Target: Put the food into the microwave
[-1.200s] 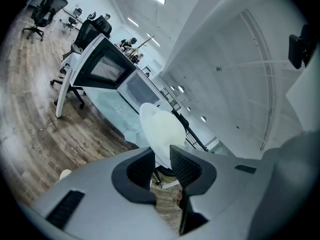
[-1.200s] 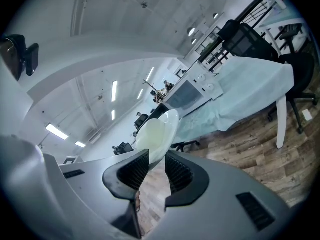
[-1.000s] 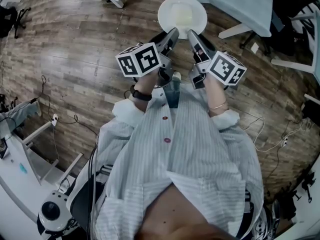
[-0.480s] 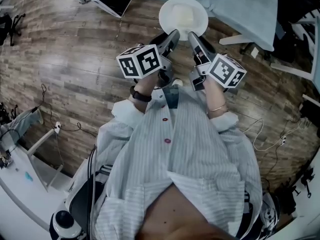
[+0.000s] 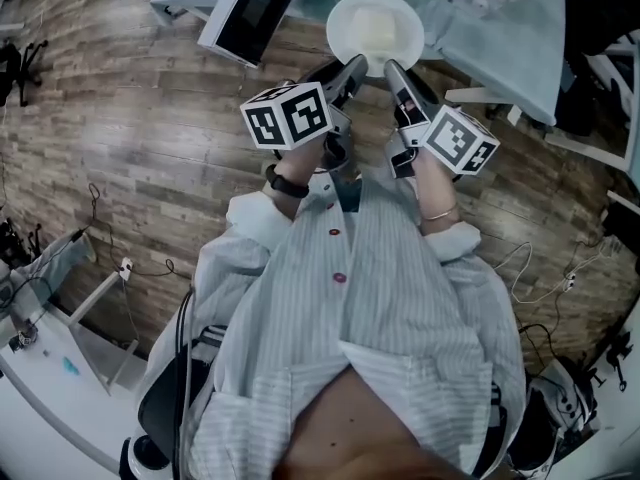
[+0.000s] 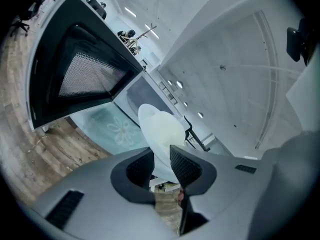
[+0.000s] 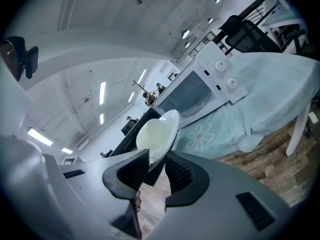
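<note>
A white plate with a pale piece of food on it is held out in front of the person by both grippers. My left gripper is shut on the plate's near left rim and my right gripper on its near right rim. In the left gripper view the plate stands edge-on between the jaws of the left gripper. The right gripper pinches the plate the same way. The white microwave stands on the table with its dark door swung open.
A table under a light blue flowered cloth carries the microwave, whose two knobs are on its right side. The open door juts out left of the plate. Wooden floor, white table legs and cables lie around.
Both grippers have carried the plate forward toward the table. The microwave's open door and its knobs have come into the top of the head view.
</note>
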The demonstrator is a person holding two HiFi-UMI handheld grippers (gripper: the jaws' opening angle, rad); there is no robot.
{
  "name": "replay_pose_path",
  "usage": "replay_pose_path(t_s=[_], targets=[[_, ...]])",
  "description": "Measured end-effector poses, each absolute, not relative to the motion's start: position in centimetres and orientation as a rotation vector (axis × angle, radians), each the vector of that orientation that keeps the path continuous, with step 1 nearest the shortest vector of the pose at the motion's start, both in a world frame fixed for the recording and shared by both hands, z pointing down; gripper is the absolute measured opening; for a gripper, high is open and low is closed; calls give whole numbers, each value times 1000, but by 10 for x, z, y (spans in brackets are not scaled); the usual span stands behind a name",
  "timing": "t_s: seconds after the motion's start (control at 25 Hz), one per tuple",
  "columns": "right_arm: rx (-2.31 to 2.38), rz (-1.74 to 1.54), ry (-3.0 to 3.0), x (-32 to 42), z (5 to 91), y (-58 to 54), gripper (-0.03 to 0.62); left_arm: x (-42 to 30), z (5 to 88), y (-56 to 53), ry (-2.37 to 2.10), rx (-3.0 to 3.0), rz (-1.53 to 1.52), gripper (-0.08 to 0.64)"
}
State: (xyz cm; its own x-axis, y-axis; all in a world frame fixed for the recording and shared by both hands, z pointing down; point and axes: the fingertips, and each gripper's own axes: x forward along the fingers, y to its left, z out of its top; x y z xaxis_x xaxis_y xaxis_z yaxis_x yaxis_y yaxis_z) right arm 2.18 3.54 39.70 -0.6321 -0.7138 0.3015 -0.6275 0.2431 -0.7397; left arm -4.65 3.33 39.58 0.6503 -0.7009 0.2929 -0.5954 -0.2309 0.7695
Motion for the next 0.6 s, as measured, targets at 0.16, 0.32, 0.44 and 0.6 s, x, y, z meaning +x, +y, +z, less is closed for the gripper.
replay_pose_path(t_s=[0.16,0.32,0.44,0.6], targets=[[-1341,-1332,2366,20,398,13,110,-48,398,9,-984,1940,-122,94],[-1390,-1334,2321,25,401,-4,110,-43,399,-12,-947,1957,-104,94],[-1414,-1330,2300,25,400,-1,110,-42,397,-9,-923,1973,-94,94],[-1429,-1348,2286,26,404,-10,110,-41,403,-17,-923,1961,-76,94]])
